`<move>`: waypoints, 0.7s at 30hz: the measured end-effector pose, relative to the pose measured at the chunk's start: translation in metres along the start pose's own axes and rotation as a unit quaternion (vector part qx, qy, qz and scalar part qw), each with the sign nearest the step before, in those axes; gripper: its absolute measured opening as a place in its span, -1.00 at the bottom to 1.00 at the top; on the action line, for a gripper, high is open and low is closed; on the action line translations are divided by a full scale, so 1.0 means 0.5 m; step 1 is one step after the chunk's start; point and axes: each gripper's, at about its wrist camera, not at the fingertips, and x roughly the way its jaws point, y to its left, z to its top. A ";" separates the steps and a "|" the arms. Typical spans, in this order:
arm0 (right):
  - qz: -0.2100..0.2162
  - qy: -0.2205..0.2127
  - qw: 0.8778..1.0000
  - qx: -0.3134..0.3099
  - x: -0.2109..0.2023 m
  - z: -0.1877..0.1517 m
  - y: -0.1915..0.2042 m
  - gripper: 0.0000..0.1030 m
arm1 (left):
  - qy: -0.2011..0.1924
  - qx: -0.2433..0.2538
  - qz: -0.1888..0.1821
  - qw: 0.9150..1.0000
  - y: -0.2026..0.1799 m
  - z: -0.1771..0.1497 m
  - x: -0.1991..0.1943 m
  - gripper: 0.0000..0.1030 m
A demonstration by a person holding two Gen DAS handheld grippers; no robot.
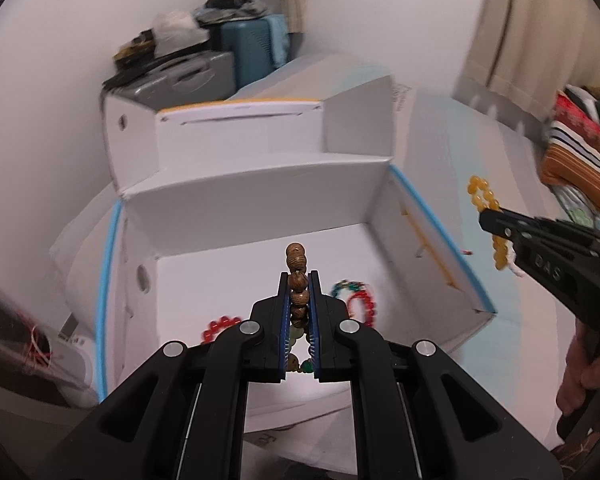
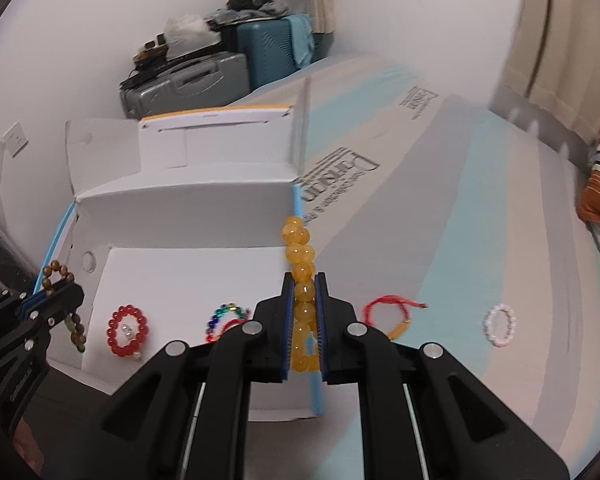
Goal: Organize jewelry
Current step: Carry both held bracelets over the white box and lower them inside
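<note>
The left gripper (image 1: 299, 292) has its jaws closed on a brown wooden-bead bracelet (image 1: 296, 264), held above the open white cardboard box (image 1: 260, 208), probably so it can be let go inside. The red bead bracelet (image 2: 127, 331) and multicoloured bracelet (image 2: 224, 318) already lie on the box floor. At 3 o'clock of the box, the right gripper (image 2: 305, 304) pinches a yellow bead bracelet (image 2: 299, 248) over its blue-edged wall, likely next in. Outside, at 3 o'clock, a red string bracelet (image 2: 384, 314) and a white bead bracelet (image 2: 499, 326) wait on the flattened carton (image 2: 440, 184).
</note>
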 end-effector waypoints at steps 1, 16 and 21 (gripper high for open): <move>0.003 0.004 1.000 -0.005 0.008 -0.002 0.014 -0.83 | 0.003 -0.006 0.005 1.000 0.008 -0.002 0.005 -0.86; 0.019 0.096 0.995 -0.008 0.125 -0.039 0.076 -0.83 | 0.062 -0.071 0.035 0.995 0.088 -0.024 0.091 -0.86; 0.018 0.113 0.993 -0.008 0.153 -0.056 0.078 -0.83 | 0.082 -0.081 0.046 0.992 0.105 -0.033 0.120 -0.86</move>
